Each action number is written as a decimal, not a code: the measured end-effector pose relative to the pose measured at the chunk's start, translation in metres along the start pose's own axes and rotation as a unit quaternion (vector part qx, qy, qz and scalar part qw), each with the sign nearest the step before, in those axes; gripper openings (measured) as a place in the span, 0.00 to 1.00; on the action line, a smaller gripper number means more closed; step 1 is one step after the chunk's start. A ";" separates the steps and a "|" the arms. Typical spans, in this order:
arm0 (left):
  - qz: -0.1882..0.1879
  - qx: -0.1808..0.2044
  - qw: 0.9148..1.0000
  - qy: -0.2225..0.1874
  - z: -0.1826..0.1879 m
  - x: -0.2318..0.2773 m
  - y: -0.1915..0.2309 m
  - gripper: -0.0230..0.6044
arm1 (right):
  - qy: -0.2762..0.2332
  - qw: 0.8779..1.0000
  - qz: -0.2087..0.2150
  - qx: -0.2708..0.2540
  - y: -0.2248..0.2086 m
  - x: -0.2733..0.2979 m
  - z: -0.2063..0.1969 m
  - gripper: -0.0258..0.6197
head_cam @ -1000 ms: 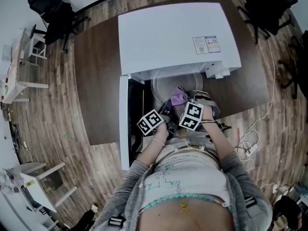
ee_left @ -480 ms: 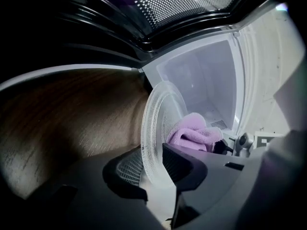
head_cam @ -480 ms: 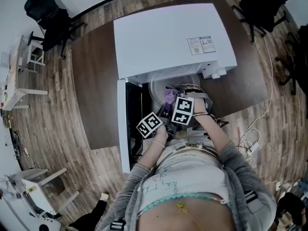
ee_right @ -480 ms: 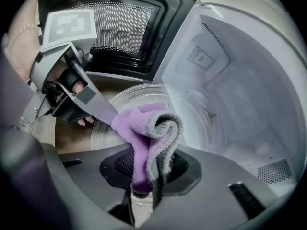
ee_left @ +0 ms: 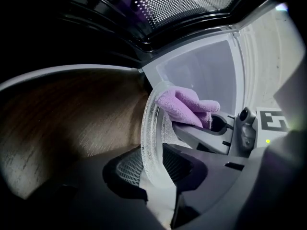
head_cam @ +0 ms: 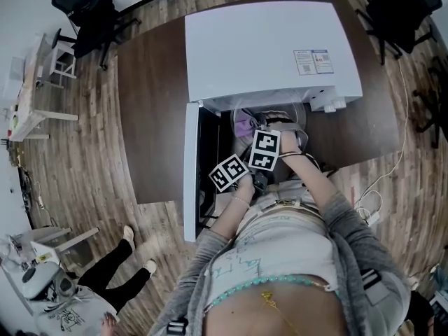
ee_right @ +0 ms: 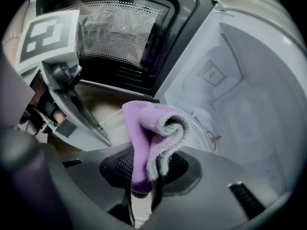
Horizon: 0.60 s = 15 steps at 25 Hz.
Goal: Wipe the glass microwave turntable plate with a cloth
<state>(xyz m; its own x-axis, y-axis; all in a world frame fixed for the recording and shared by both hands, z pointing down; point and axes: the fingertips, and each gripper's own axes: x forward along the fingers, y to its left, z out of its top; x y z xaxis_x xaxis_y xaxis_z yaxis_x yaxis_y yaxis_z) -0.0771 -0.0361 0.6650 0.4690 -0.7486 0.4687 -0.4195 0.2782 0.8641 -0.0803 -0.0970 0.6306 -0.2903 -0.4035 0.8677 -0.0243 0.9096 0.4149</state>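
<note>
**Two grips on one brittle plate**

Both tools are loaded. The left hand-held gripper (ee_left: 153,170) is clamped on the near rim of the glass turntable plate (ee_left: 149,128). The plate stands tipped up on edge in the air at the open mouth of the microwave (head_cam: 273,47), just right of its swung-open door (head_cam: 190,173) and above the near edge of the desk (head_cam: 150,117). The right hand-held gripper (ee_right: 145,177) is closed on a folded purple cloth (ee_right: 146,128). In the left gripper view the cloth lies against the plate's right face, up near its far rim.

We judge the plate to be stiff, fairly heavy for a single pinch, and smooth enough to slide between the pads. It is also fragile, so a knock against the microwave frame or a drop onto the desk could chip or crack it. With only one point of the rim held, any push from the cloth far from that point will lever the plate around the jaws. We would therefore take a deep bite on the rim, with the pads flat across both faces, and keep the wiping pressure light.

The cloth is the opposite: soft, light and limp. It is safely held by a bunched fold, and it clings to the pads rather than slipping. Its loose end will flop, so we expect only the part close to the jaws to press firmly.
</note>
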 end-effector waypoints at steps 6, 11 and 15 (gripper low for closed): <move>0.000 -0.003 1.000 0.003 0.000 0.001 0.001 0.22 | -0.019 1.000 0.024 0.002 -0.003 0.003 0.004 0.22; 0.000 -0.002 1.000 0.004 0.001 0.000 0.000 0.22 | -0.029 0.999 0.024 0.013 -0.008 -0.001 0.004 0.22; -0.004 -0.002 1.000 0.005 0.000 0.001 0.001 0.22 | -0.034 0.999 0.010 0.038 -0.019 -0.005 -0.004 0.22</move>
<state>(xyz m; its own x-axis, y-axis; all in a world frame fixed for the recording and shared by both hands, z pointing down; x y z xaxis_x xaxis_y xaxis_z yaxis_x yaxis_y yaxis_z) -0.0769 -0.0361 0.6661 0.4802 -0.7443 0.4642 -0.4125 0.2755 0.8683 -0.0743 -0.1128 0.6191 -0.3563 -0.3804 0.8534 -0.0894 0.9230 0.3742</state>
